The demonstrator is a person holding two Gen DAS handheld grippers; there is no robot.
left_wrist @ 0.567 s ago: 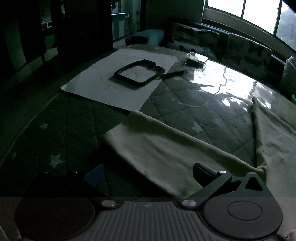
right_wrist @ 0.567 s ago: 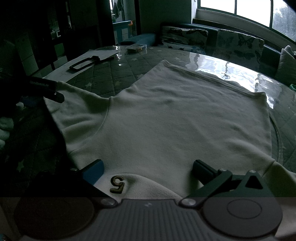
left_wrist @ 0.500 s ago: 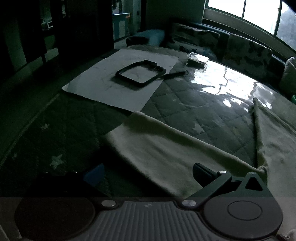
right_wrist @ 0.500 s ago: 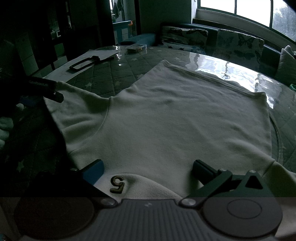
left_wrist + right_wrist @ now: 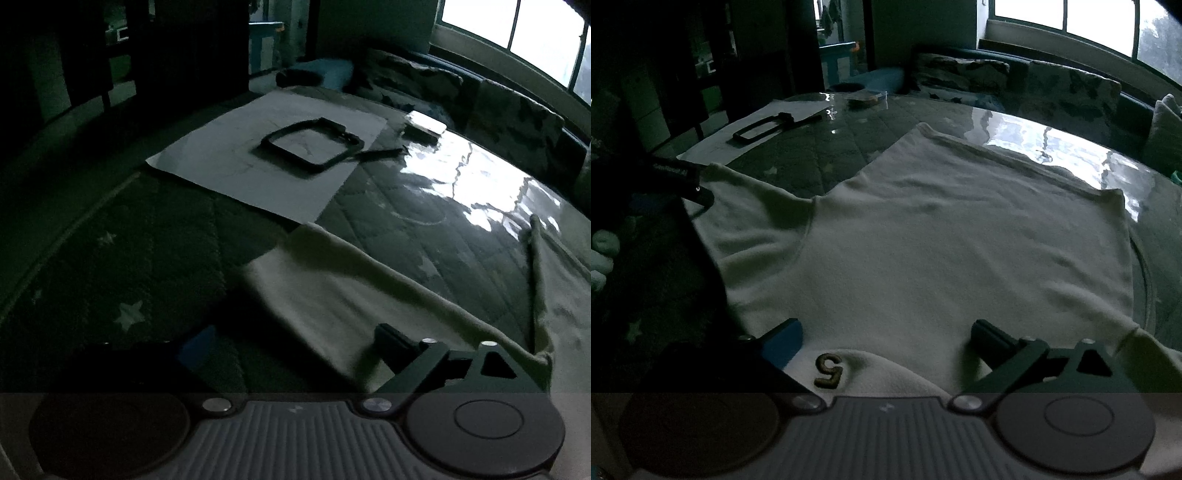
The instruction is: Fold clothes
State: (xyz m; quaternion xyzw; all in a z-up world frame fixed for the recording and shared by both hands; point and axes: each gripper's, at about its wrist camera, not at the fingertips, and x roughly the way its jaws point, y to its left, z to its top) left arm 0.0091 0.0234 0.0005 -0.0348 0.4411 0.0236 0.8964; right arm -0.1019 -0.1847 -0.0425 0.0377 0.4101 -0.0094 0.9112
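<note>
Both grippers gape wide: your left gripper over the sleeve, your right gripper probably at the shirt collar. Pinch both layers before lifting.

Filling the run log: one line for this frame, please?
stage: pre-fold | sweater: flat on table | left gripper: open, over sleeve | right gripper: open, at collar

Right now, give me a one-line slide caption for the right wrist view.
Open right gripper over the collar of a flat white shirt on the table.
</note>
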